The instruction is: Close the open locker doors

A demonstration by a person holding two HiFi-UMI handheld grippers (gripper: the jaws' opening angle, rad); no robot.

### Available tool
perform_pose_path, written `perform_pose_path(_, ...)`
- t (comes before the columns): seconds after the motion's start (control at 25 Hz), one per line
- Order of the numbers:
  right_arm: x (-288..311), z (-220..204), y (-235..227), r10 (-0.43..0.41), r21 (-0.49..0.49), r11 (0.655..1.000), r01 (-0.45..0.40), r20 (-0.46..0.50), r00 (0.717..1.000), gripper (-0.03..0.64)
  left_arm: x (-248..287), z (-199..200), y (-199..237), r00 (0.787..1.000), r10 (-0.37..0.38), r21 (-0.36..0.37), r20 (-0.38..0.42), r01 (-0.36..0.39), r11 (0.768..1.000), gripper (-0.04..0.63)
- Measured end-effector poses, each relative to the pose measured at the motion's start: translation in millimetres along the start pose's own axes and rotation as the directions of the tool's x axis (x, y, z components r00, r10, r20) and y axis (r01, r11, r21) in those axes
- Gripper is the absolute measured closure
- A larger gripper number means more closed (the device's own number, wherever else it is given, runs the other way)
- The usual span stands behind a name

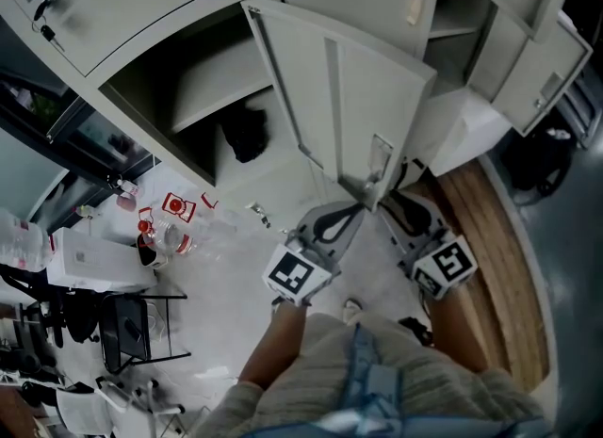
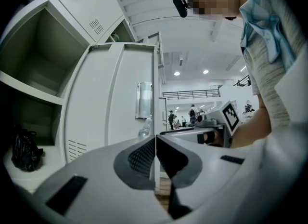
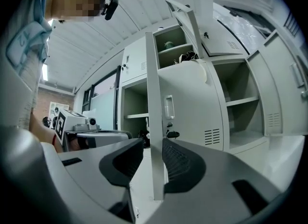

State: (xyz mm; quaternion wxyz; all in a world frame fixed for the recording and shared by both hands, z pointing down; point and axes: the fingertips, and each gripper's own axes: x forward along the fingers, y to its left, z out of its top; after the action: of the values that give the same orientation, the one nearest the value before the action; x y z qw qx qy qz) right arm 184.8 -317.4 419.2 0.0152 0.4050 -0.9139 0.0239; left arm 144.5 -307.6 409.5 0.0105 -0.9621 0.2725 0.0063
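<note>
A grey locker door (image 1: 358, 97) stands open, swung out toward me from its compartment. My left gripper (image 1: 356, 208) is at the door's lower free corner. In the left gripper view the jaws of my left gripper (image 2: 155, 146) are pressed together on the thin edge of the door (image 2: 110, 98). My right gripper (image 1: 394, 202) is beside it on the other side of the door. In the right gripper view the door (image 3: 192, 107) has its edge between the jaws of my right gripper (image 3: 153, 153). Those jaws are spread, with a gap at the left pad.
The open compartment behind the door holds a black bag (image 1: 247, 133) under a shelf. More locker doors (image 1: 542, 69) hang open at the right. A table (image 1: 94, 262) with bottles and a black chair (image 1: 122, 328) stand at the left. My legs are close below the grippers.
</note>
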Motion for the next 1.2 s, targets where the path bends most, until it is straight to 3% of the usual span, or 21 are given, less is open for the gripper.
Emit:
perform_pose_path(0.44, 5.2, 7.0, 8.6, 0.071, 0.006, 0.997, -0.071, 0.017, 0.997, 0.518, -9.7, 8.8, 0.9, 1.0, 0.022, 0.02, -0.001, -0.022, 1.0, 0.588)
perform_pose_path(0.96, 22.1, 15.9, 67.0, 0.265, -0.037, 0.964, -0.264, 0.03, 0.964, 0.52, -39.1, -0.2, 19.2, 0.998, 0.065, -0.004, -0.008, -0.065, 0.998, 0.588)
perform_pose_path(1.2, 31.6, 20.4, 93.9, 0.301, -0.04, 0.953, -0.299, 0.032, 0.953, 0.52, -67.7, 0.7, 31.5, 0.996, 0.094, -0.009, 0.0, -0.094, 0.995, 0.588)
